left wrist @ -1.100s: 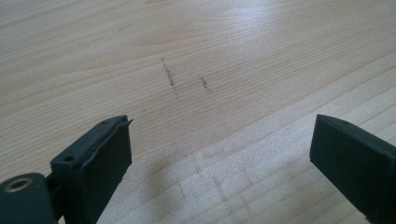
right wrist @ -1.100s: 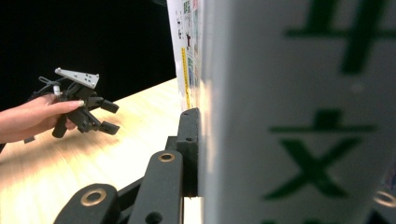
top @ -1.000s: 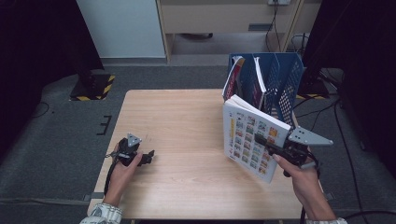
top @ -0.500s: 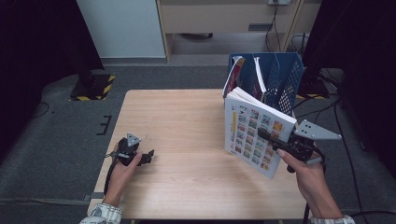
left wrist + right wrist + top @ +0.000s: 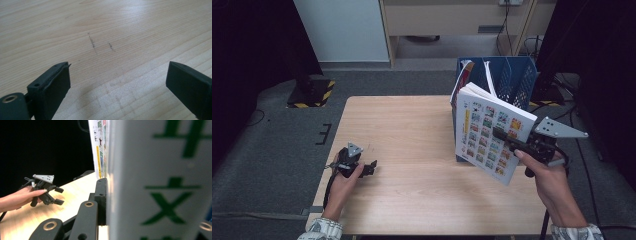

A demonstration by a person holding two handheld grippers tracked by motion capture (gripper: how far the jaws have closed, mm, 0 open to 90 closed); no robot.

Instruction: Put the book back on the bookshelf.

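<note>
Holding papers upright, blue rack (image 5: 517,80) sits behind book (image 5: 490,132) in right tool (image 5: 502,136).

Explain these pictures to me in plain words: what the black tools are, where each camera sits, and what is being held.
A person sits at a wooden table with a hand-held two-jaw gripper in each hand; no robot arm is involved. The high view looks down from above the person. The other two pictures come from cameras riding on the grippers, looking along their black jaws. The right gripper is shut on a thick book with a cover of small coloured pictures, holding it upright above the table beside a blue basket that holds papers. The left gripper rests low on the table with its jaws open over bare wood.
</note>
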